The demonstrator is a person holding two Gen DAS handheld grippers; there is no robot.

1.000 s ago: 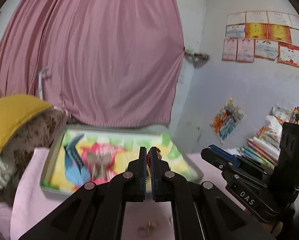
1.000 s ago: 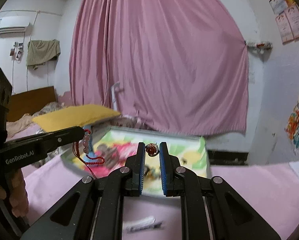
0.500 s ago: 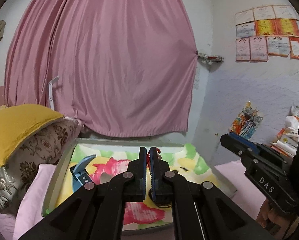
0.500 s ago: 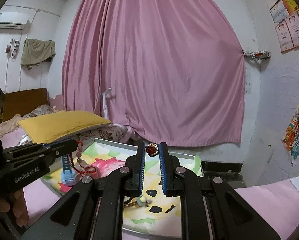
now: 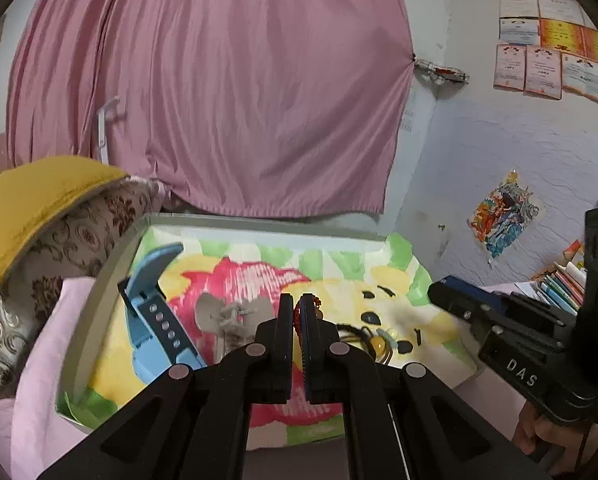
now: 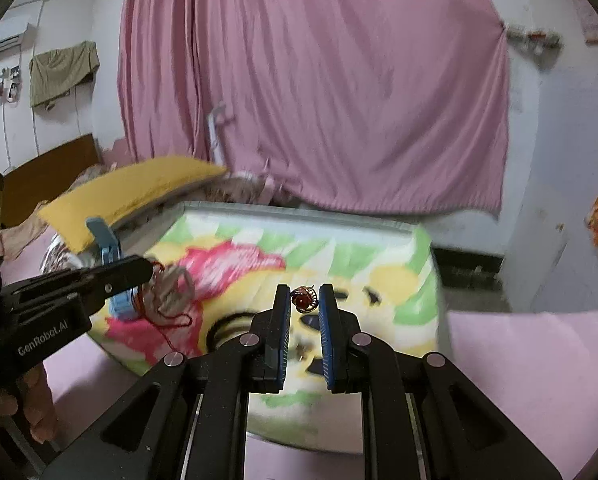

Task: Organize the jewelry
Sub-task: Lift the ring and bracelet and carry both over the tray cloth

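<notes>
1. Over the cartoon tray [image 5: 111, 280] on the pink bed, the left gripper [image 5: 297, 308] has its two tongs squeezed tight on a red bead string [image 5: 297, 312] — only a thin bit of red shows between them in the left view.
2. In the right view the same red bead string [image 6: 161, 304] hangs down from the tip of the left gripper [image 6: 139, 270], just above the pink part of the tray picture. It is blurry there.
3. The right gripper [image 6: 304, 300] has its tongs a little apart and pinches a red stone ring [image 6: 304, 299] between them. The ring sits at the very tip, up in the air over the tray [image 6: 299, 212].
4. In the left view the right gripper [image 5: 443, 294] comes in from the right side, near the tray's right edge.
5. A blue watch strap [image 5: 159, 316] lies in the left part of the tray, with its end curling up.
6. A grey hair clip [image 5: 229, 314] lies in the middle of the tray, on the pink patch, just beside the left tongs.
7. A yellow bead with gold rings [image 5: 379, 344] lies in the tray just right of the left tongs.
8. A yellow pillow [image 5: 31, 208] sits on a flowery one to the left of the tray — a pink curtain [image 5: 219, 92] hangs behind.
</notes>
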